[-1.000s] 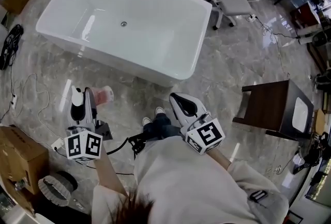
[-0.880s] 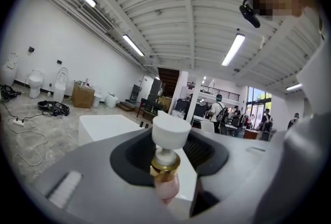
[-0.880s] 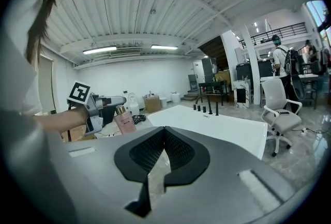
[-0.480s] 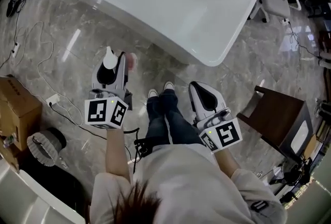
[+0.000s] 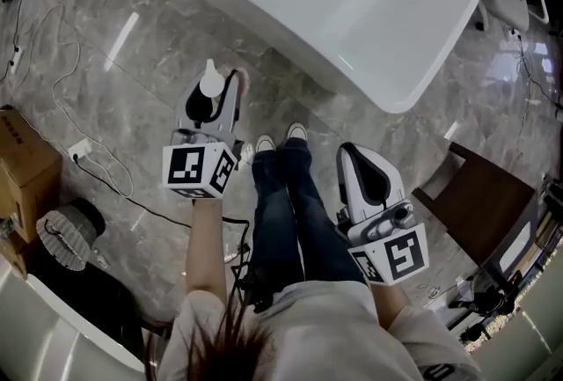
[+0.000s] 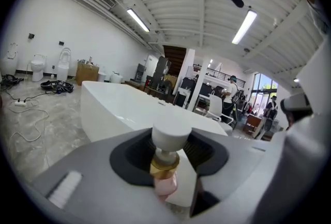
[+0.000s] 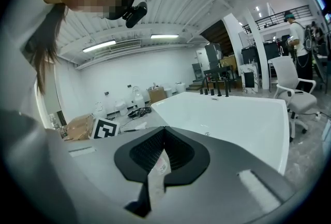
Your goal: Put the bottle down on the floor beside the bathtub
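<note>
Holding the bottle between its jaws, the left gripper has not let go, so the task is judged unfinished. The jaws stand fairly wide, and their pads press on the pink body below the gold collar and white cap. The bottle stands upright, cap uppermost.

Position of the bottle: over the marble floor on the near side of the bathtub, just ahead of the person's left shoe. The tub wall is near but apart from it. The bottle's base is hidden behind the gripper in both views, so contact with the floor cannot be confirmed. The left gripper view looks across at about the height of the tub rim, which suggests the hand is low.

Remaining, by judgement: seat the base on the floor, open the jaws, and withdraw without tipping the bottle.

Pose: the left forearm reaches forward, the gripper aimed at the tub and tilted slightly down. The right gripper sits beside the right leg, aimed the same way, with its jaws closed together and nothing held.
</note>
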### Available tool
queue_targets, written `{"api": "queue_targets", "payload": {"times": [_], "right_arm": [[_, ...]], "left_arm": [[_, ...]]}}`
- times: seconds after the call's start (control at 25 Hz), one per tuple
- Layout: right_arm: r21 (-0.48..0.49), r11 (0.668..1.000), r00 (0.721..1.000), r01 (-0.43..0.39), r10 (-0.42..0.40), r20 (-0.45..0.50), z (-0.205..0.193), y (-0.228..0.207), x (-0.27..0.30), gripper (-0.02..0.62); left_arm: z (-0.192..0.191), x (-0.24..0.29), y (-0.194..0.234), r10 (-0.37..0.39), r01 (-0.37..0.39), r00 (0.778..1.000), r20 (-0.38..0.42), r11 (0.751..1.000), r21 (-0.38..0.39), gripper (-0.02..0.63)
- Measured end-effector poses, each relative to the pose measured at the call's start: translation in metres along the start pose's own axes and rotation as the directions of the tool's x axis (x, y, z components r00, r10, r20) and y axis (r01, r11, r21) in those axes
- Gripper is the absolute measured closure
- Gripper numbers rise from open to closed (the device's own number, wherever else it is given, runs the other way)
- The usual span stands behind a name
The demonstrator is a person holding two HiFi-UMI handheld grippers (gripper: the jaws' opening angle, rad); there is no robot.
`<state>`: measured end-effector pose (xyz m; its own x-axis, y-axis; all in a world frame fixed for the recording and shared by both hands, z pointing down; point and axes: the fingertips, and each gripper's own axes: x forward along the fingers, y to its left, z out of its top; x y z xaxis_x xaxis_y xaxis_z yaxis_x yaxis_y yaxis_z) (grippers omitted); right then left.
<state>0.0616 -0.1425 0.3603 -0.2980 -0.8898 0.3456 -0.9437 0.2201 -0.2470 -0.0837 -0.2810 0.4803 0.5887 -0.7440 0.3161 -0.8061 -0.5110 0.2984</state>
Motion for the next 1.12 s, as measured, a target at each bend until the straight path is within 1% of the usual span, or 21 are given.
{"api": "queue_targets", "payload": {"times": [0.12, 0.4, 0.56, 0.72, 0.84, 0.96, 1.12], "right_arm": [[0.009, 1.000, 1.000, -0.007, 0.008, -0.012, -0.025, -0.006, 0.007, 0.597], [0.013, 1.000, 1.000, -0.008, 0.009, -0.029, -0.090, -0.035, 0.021, 0.597], [0.025, 1.000, 0.999, 0.005, -0.004, -0.038, -0.124, -0.055, 0.032, 0.597], [0.028, 1.000, 0.999, 0.010, -0.008, -0.051, -0.151, -0.069, 0.044, 0.597], [0.027, 1.000, 0.997, -0.004, 0.006, -0.071, -0.171, -0.074, 0.053, 0.597], [0.031, 0.999, 0.996, -0.010, 0.013, -0.085, -0.187, -0.078, 0.059, 0.597], [0.045, 0.999, 0.996, -0.010, 0.014, -0.088, -0.203, -0.079, 0.064, 0.597]], "left_arm": [[-0.044, 0.017, 0.008, 0.008, -0.009, 0.999, -0.035, 1.000, -0.008, 0.402], [-0.140, 0.044, 0.010, 0.016, -0.015, 0.995, -0.096, 1.000, 0.014, 0.400], [-0.191, 0.058, 0.013, 0.026, -0.027, 0.992, -0.123, 1.000, -0.003, 0.400], [-0.232, 0.072, 0.018, 0.035, -0.035, 0.989, -0.146, 0.999, 0.003, 0.400], [-0.259, 0.081, 0.023, 0.040, -0.041, 0.986, -0.164, 0.999, 0.001, 0.400], [-0.284, 0.089, 0.028, 0.048, -0.051, 0.983, -0.180, 0.999, -0.009, 0.400], [-0.313, 0.100, 0.035, 0.054, -0.054, 0.977, -0.205, 0.999, 0.004, 0.400]]}}
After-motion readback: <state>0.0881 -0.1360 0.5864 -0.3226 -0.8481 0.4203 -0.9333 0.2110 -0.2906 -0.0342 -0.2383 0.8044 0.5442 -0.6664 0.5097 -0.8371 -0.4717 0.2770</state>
